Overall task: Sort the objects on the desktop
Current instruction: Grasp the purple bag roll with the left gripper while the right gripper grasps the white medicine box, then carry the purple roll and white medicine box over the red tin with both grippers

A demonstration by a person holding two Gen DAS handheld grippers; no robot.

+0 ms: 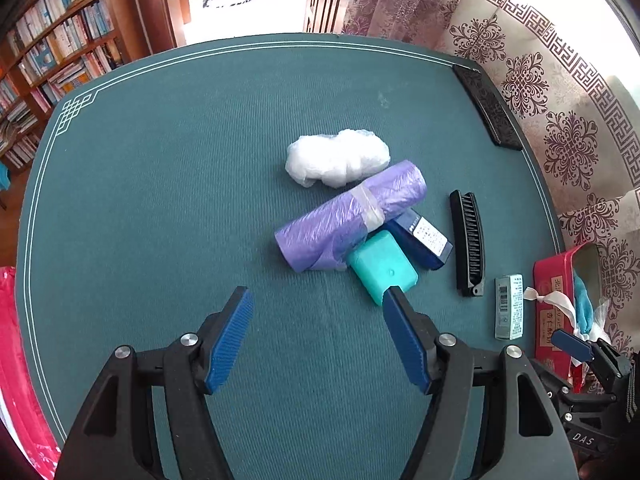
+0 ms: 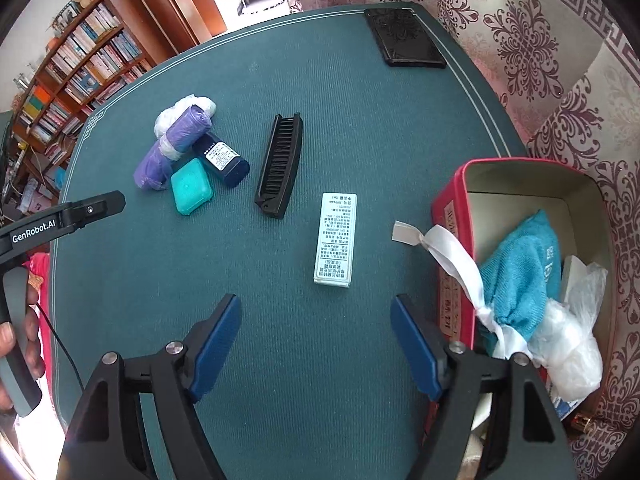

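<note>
My left gripper (image 1: 318, 300) hangs open over the green mat, just short of a teal box (image 1: 382, 266). Beside that box lie a purple roll of bags (image 1: 352, 216), a white plastic wad (image 1: 338, 158) and a dark blue box (image 1: 422, 240). A black comb (image 1: 468, 244) and a small white carton (image 1: 509, 306) lie further right. My right gripper (image 2: 316, 306) is open with nothing between its fingers, just below the white carton (image 2: 335, 240). The red tin (image 2: 452, 240) on the right holds a blue cloth pouch (image 2: 520, 276) and clear plastic (image 2: 568, 344).
A black case (image 2: 404, 38) lies at the mat's far right corner. Patterned curtains hang behind the table, with bookshelves on the left. A hand (image 2: 24, 344) holds the left tool at the left edge of the right wrist view. Something red (image 1: 16, 360) lies off the mat's left edge.
</note>
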